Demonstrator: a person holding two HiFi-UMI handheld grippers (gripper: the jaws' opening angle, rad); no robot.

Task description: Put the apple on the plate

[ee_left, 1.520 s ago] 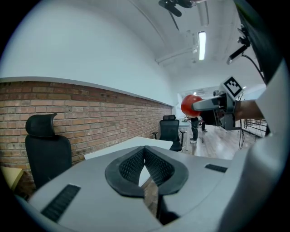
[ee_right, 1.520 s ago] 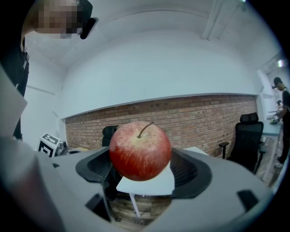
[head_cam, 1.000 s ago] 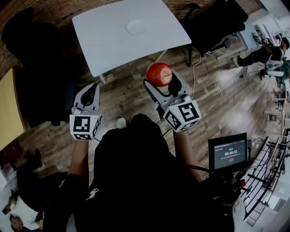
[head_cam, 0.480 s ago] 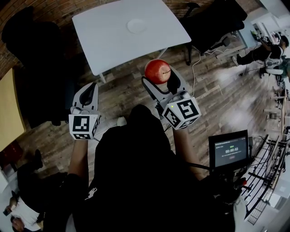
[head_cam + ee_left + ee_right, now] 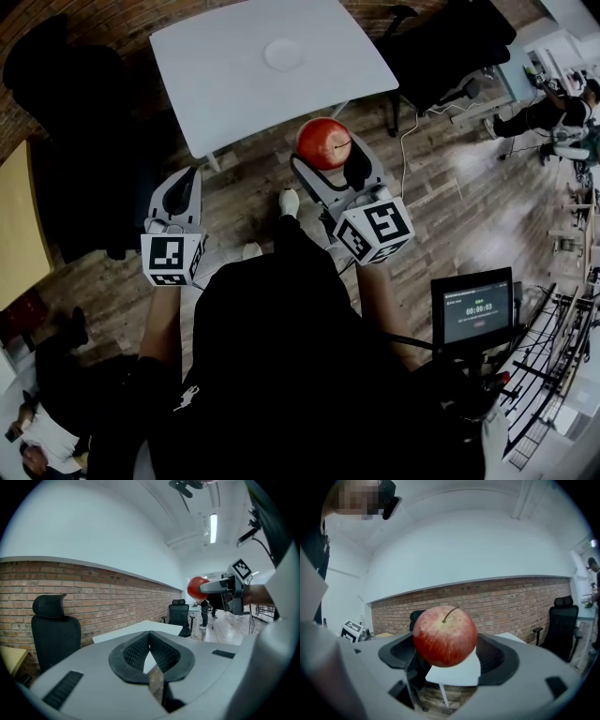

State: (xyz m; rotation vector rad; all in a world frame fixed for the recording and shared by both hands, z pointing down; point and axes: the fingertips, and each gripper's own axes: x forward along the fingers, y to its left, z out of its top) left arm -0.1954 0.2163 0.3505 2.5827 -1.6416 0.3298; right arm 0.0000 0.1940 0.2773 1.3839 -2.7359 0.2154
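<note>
A red apple [image 5: 323,142] with its stem up is held between the jaws of my right gripper [image 5: 325,157], above the wooden floor and just short of the white table's near edge. In the right gripper view the apple [image 5: 445,636] fills the gap between the dark pads [image 5: 497,656]. A small white plate [image 5: 281,54] lies near the far side of the table [image 5: 225,89]. My left gripper [image 5: 190,178] hangs lower left, shut and holding nothing. In the left gripper view its jaws [image 5: 150,641] meet, and the apple [image 5: 197,587] shows to the right.
Black office chairs stand right of the table [image 5: 441,47] and to its left [image 5: 66,84]. A yellow tabletop [image 5: 19,225] is at the left edge. A small monitor [image 5: 476,319] stands at my lower right. A person's white shoe [image 5: 289,201] shows between the grippers.
My right gripper has carried the apple a little forward and left, toward the table. The left gripper has barely shifted. A white shoe has come into view between the grippers.
</note>
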